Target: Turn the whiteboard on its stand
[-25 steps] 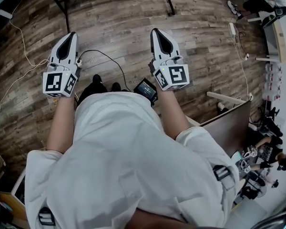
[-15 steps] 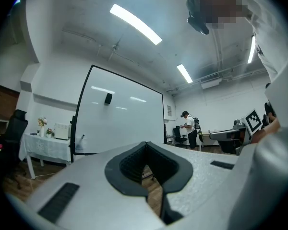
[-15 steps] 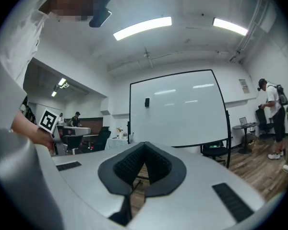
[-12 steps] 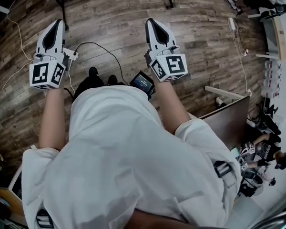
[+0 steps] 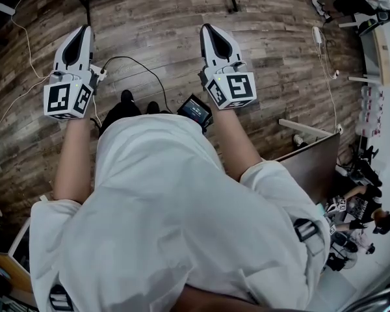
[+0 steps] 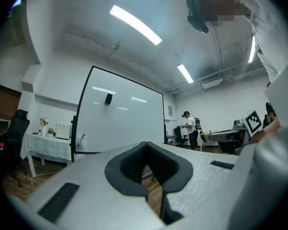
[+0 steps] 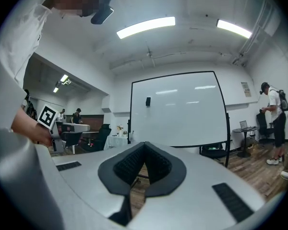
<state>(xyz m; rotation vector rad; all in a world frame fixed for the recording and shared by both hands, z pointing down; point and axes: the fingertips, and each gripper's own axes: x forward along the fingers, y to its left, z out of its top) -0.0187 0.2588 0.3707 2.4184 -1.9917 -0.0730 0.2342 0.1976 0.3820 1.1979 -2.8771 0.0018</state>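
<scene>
A large whiteboard (image 7: 177, 110) in a black frame stands upright on its stand some way ahead; the left gripper view shows the whiteboard (image 6: 120, 114) too, with a small black eraser (image 6: 108, 98) stuck to it. Only the black legs of the stand (image 5: 84, 2) reach into the head view at the top. My left gripper (image 5: 80, 36) and my right gripper (image 5: 209, 34) are held level over the floor, side by side, well short of the board. Both are shut, jaws touching, nothing between them.
Wooden floor with a white cable (image 5: 26, 44) at the left and a black cable (image 5: 140, 70) between the grippers. A brown partition (image 5: 312, 168) stands at the right. A person (image 7: 274, 123) stands at the far right of the room; tables and chairs (image 6: 43, 145) line the walls.
Both grippers have shifted a little up the picture and the left one outward to the left; both stay shut and empty.
</scene>
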